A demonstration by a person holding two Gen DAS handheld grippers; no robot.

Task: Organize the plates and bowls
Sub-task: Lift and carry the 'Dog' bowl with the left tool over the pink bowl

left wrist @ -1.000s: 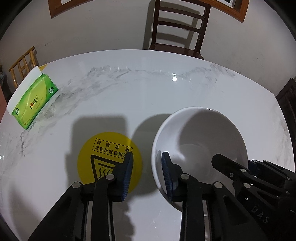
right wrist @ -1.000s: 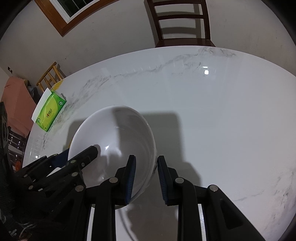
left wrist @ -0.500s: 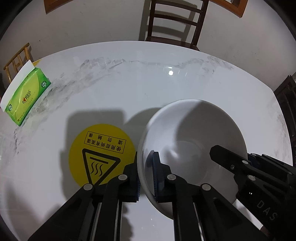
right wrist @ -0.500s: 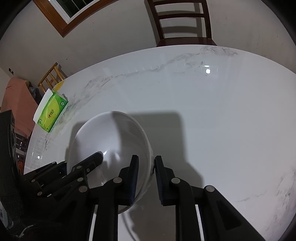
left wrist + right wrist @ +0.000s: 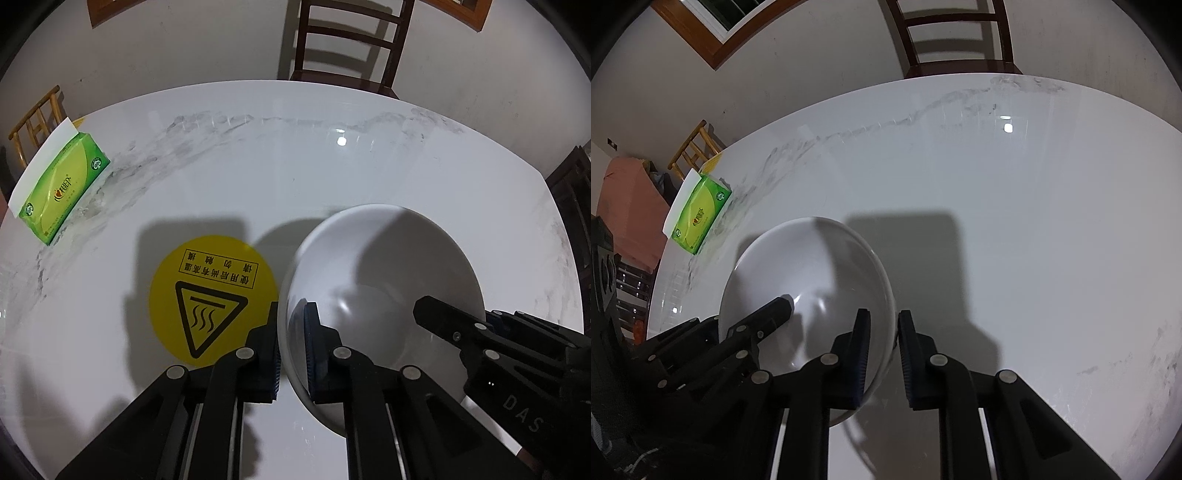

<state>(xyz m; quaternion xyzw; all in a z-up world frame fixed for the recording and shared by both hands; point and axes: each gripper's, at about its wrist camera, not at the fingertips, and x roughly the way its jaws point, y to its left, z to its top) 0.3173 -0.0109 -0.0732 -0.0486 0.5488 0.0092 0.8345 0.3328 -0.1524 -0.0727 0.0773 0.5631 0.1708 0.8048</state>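
Observation:
A white bowl [image 5: 388, 266] stands on the white marble table [image 5: 295, 166], just right of a round yellow warning sticker [image 5: 214, 295]. My left gripper [image 5: 291, 314] is shut on the bowl's left rim, one pad inside and one outside. In the right wrist view the same bowl [image 5: 812, 266] has my right gripper [image 5: 882, 317] shut on its right rim, the wall pinched between the blue pads. A finger of each gripper shows across the bowl in the other's view: the right gripper's finger [image 5: 443, 317] and the left gripper's finger [image 5: 775, 310].
A green tissue box [image 5: 62, 192] lies at the table's left edge. A dark wooden chair [image 5: 347, 48] stands behind the far edge, and a small bamboo chair [image 5: 694, 147] off to the left. Bare marble [image 5: 1034, 240] stretches right of the bowl.
The left jaws, which stood apart around the bowl's rim, have closed onto it. The right jaws have narrowed onto the opposite rim. Neither hand has shifted.

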